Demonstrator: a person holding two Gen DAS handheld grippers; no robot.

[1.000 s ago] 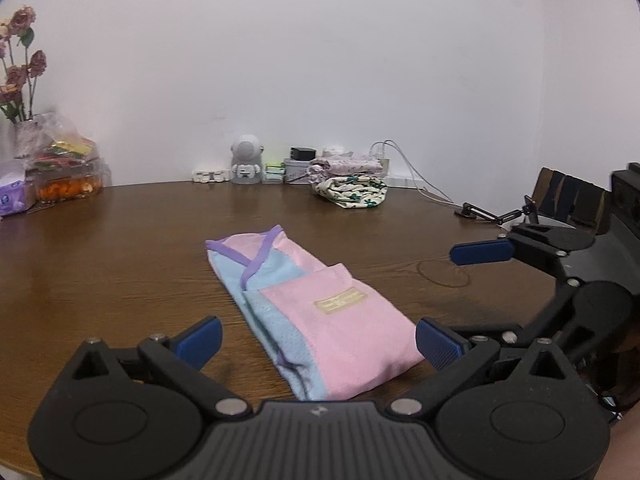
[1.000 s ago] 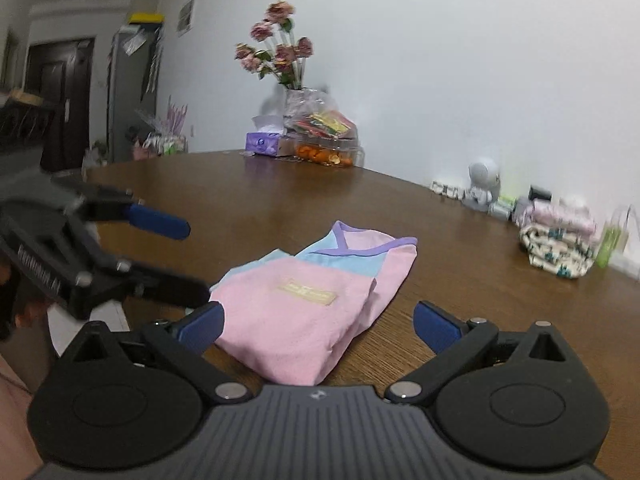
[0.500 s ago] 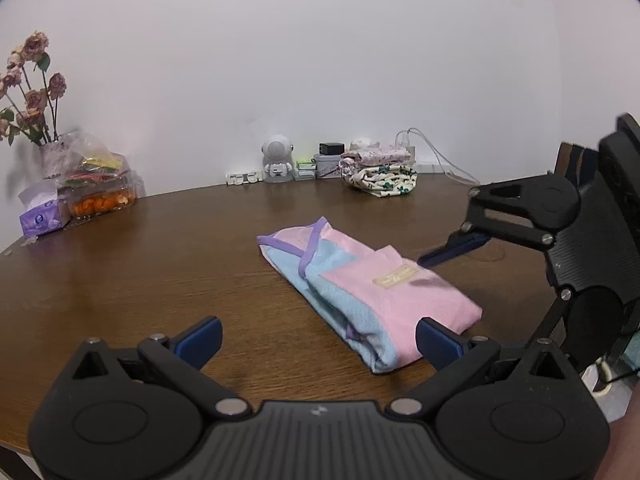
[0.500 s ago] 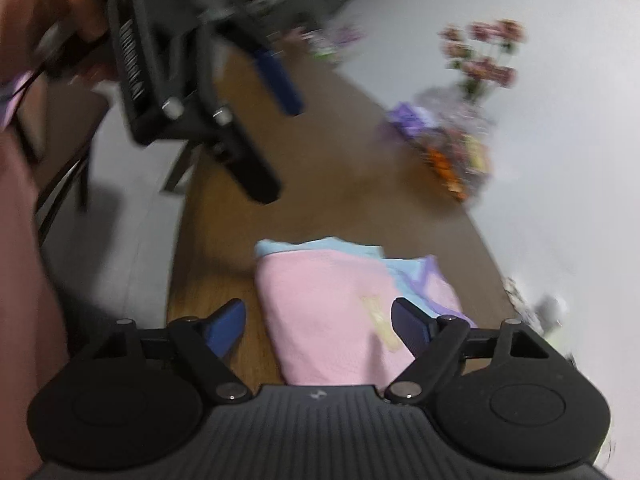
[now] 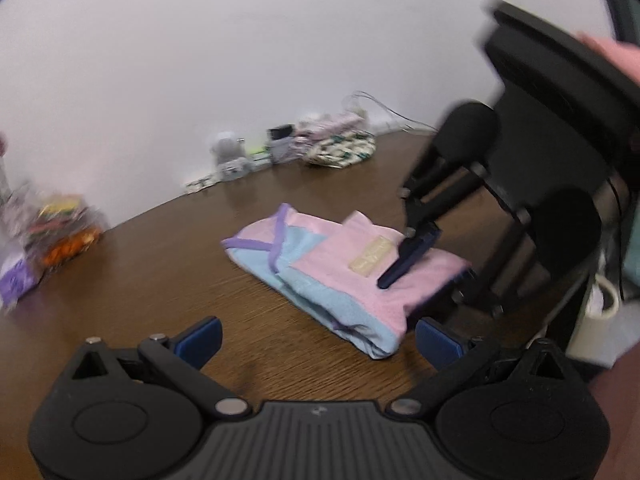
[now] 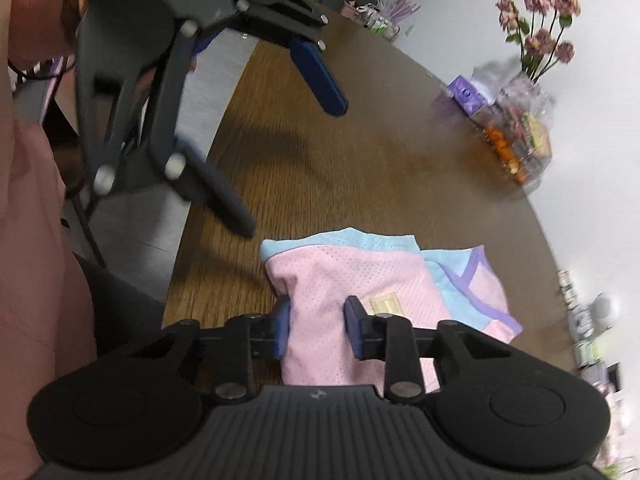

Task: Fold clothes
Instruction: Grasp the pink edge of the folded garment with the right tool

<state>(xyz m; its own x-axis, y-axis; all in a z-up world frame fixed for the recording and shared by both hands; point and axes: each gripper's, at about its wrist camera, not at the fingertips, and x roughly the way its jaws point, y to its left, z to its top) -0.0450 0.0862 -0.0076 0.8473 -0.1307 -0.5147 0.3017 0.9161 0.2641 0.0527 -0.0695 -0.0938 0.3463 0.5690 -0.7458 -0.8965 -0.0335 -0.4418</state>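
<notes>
Over folded garment [image 6: 352, 304], right tool [image 6: 318, 330] tilted

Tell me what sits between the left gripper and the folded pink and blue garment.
Only bare wood of the table: the left gripper, jaws open, hangs short of the folded pink and blue garment. The left wrist view shows it.

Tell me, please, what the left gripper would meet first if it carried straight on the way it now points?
Probably the bare wooden table, just short of the folded pink and blue garment; the left gripper is open and tilted downward. Depth is hard to judge.
</notes>
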